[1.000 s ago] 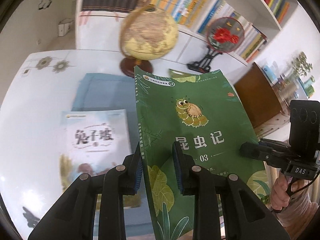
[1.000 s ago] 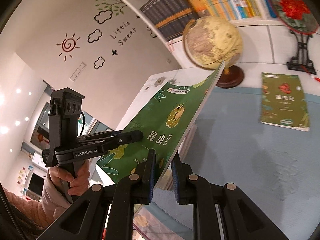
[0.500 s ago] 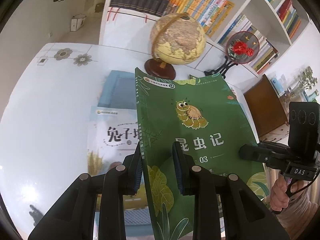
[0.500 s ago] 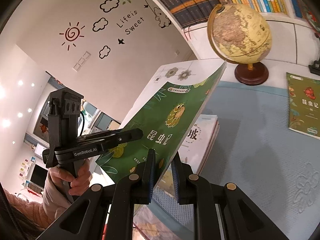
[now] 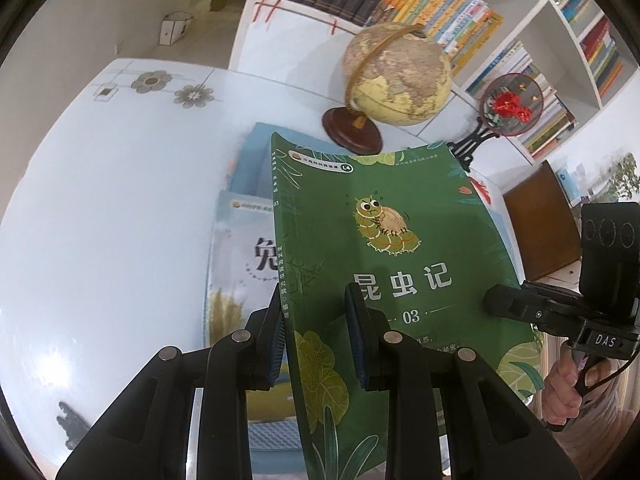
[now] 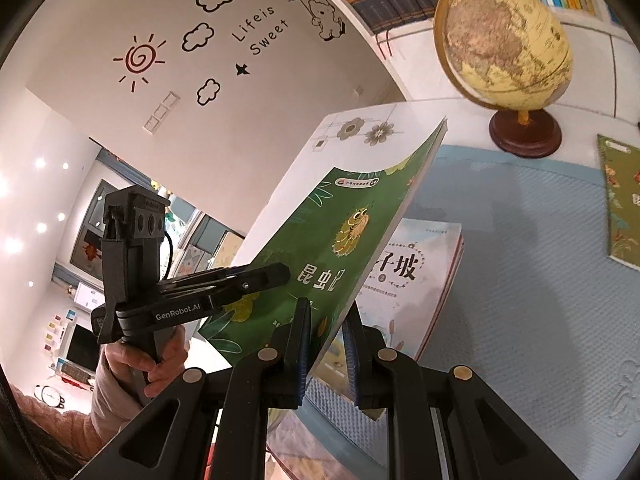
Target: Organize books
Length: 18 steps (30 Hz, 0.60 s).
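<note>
- Bookshelves [image 5: 452, 4] packed with spines fill the far wall, and a globe [image 5: 398, 74] stands at the far edge of the white table [image 5: 100, 208], just beyond a blue mat [image 6: 520, 248].
- Green insect book [image 5: 384, 264] is up in the air between my two tools, tipped above the table rather than lying on it.
- Left tongs [image 5: 316, 336] are clenched on its near spine corner; right tongs [image 6: 326, 354] are clenched on its near open-page edge, cover and pages between the pads.
- Under it, on the mat, lies the pale rabbit-hill book [image 6: 412, 280], partly hidden by the green one in the left view.
- Another green book [image 6: 622, 200] lies flat farther right on the mat, well apart.
- Long axis: the held book runs from me toward the globe, its top edge at the far end, title reading upright from my side.
- The spine is on the left and the cover faces up, sloping toward my left hand's side.
- Risk one: both grips sit on the near end only, so the far end could sag or flop, and the cover already bows.
- Risk two: if my two hands drift apart or twist unevenly, the thin edge could slide out of one pair of pads.
- Risk three: set down crooked, it would overhang the pale book instead of stacking square.
- Risk four: pushing too far forward could knock the globe's wooden base [image 5: 352, 128].
</note>
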Each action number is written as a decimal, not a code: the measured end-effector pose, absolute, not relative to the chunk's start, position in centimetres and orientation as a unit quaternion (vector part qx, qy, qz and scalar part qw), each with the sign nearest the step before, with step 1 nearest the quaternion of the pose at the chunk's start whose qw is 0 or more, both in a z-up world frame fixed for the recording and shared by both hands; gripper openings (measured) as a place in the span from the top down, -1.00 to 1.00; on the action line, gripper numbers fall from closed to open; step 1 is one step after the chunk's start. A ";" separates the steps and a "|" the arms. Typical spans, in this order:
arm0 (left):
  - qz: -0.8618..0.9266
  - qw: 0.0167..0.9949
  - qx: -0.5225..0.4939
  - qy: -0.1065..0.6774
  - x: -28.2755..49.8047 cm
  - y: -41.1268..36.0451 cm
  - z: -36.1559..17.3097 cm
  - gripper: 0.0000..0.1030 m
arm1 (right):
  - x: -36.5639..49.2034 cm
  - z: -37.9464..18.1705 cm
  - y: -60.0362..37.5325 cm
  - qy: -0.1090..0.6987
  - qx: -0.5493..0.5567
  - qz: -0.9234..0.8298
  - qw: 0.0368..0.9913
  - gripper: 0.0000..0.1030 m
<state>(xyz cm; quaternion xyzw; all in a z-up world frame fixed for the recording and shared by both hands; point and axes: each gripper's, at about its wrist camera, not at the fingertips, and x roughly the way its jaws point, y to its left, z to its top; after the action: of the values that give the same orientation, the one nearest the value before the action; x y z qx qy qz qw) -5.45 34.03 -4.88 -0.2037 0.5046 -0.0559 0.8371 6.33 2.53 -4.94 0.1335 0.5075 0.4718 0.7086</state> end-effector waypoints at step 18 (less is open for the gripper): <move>-0.020 0.803 -0.224 0.552 -5.2 36.2 -12.1 0.53 | 7.3 -13.2 6.2 0.573 0.154 0.448 0.668 0.70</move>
<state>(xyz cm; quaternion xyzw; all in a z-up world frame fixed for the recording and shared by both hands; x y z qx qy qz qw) -5.24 36.24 -12.08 -0.2238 0.5520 -0.0200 0.8030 7.32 6.22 -13.17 0.1541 0.5734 0.4482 0.6683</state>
